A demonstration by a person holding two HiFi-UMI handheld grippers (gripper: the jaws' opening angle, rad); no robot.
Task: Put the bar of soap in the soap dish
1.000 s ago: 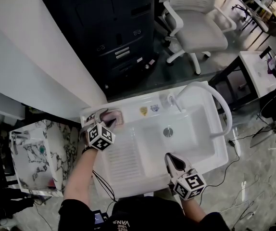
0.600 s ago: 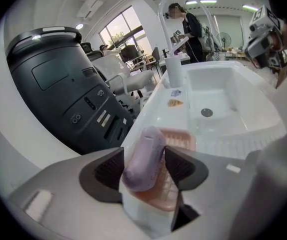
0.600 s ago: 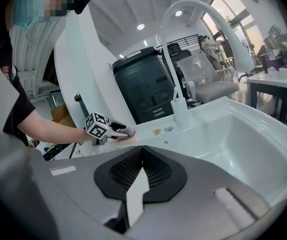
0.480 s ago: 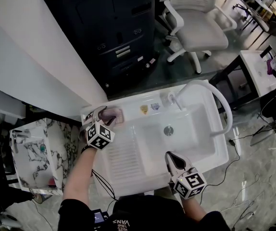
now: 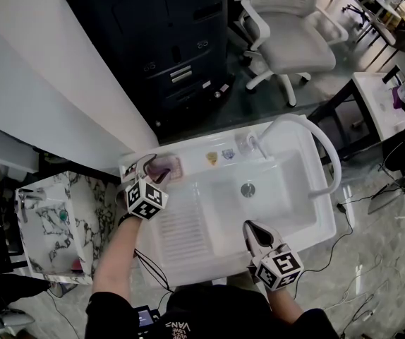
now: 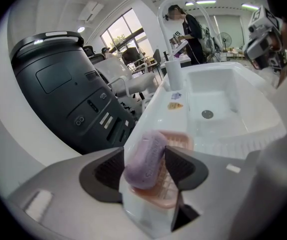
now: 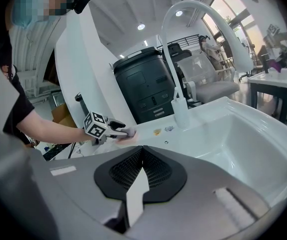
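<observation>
The left gripper (image 5: 156, 169) is positioned at the back left corner of the white moulded sink unit (image 5: 324, 226), above the pink ribbed plastic soap dish (image 6: 181, 141) seated on that corner. Its jaws are spread to either side of the oval purple bar of soap (image 6: 145, 159). The pads lie close along the bar's two broad faces, and no squeeze on it is evident. The bar is in the soap dish, on its long edge and tilted rather than flat, with its lower edge on the dish ribs. The right gripper (image 5: 249, 229) is held over the front rim of the sink unit, just beside the basin, well apart from the soap dish. Its jaws are pressed together with nothing between them, as confirmed in the right gripper view. The ribbed draining surface (image 5: 181, 229) lies between the two grippers. The round metal drain (image 5: 248, 188) is at the centre of the basin. The white curved faucet (image 5: 324, 150) arches over the basin from the back ledge – two small stickers (image 5: 212, 159) sit on that ledge, between the faucet base and the soap dish.
</observation>
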